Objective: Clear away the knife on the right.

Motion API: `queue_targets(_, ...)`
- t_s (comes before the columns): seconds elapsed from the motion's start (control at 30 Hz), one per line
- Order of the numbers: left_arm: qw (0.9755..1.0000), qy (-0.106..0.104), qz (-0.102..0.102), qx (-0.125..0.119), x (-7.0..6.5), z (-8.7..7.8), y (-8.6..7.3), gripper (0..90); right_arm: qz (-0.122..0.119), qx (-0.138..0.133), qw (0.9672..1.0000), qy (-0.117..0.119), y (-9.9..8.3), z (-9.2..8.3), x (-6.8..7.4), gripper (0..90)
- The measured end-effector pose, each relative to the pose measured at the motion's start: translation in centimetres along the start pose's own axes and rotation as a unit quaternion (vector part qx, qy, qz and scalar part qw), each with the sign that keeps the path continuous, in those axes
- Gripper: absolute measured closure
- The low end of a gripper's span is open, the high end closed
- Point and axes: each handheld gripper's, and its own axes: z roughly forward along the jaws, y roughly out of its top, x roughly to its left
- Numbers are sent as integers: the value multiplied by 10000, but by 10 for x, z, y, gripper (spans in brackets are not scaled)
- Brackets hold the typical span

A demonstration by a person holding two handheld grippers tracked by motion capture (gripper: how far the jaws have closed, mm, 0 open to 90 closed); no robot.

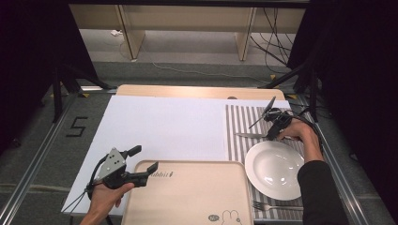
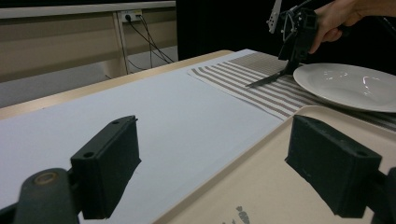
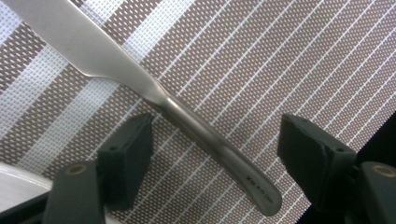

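Note:
A steel table knife (image 1: 248,135) lies flat on the striped placemat (image 1: 238,121), just beyond the white plate (image 1: 249,164). My right gripper (image 1: 274,133) points down over the knife's handle end. In the right gripper view the handle (image 3: 187,116) runs between the two black jaws with a gap on each side, so my right gripper (image 3: 217,140) is open and not pressing. My left gripper (image 1: 143,159) hovers open with nothing in it at the left edge of the wooden tray (image 1: 187,197). From the left gripper view the right gripper (image 2: 292,51) stands over the knife (image 2: 266,80).
A fork (image 1: 272,205) lies on the placemat in front of the plate. A large white sheet (image 1: 164,126) covers the table's left and middle. The plate's rim (image 3: 14,175) shows at the lower left of the right gripper view.

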Motion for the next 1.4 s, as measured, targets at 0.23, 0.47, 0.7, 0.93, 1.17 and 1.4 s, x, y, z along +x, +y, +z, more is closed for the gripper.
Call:
queue_targets(0.23, 10000, -9, -16, 6, 0, 0, 0, 162, -27, 105, 9999, 70, 0, 2, 1, 342)
queue_targets(0.47, 10000, -16, -8, 6, 0, 1, 0, 162, -36, 162, 9997, 162, 0, 4, 1, 391)
queue_targets(0.7, 10000, -23, 27, 8, 0, 0, 0, 162, -100, 146, 9995, 261, 1, 4, 0, 442)
queue_targets(0.93, 10000, -27, 17, 12, 0, 0, 0, 162, -98, 117, 9994, 315, 0, 4, -1, 465)
queue_targets(1.17, 10000, -59, 49, 32, -2, 1, 0, 162, -93, 156, 9990, 399, 0, 4, -1, 492)
queue_targets(1.4, 10000, -71, 63, 23, -2, 1, 0, 162, -166, 105, 9990, 410, 0, 4, -2, 494)
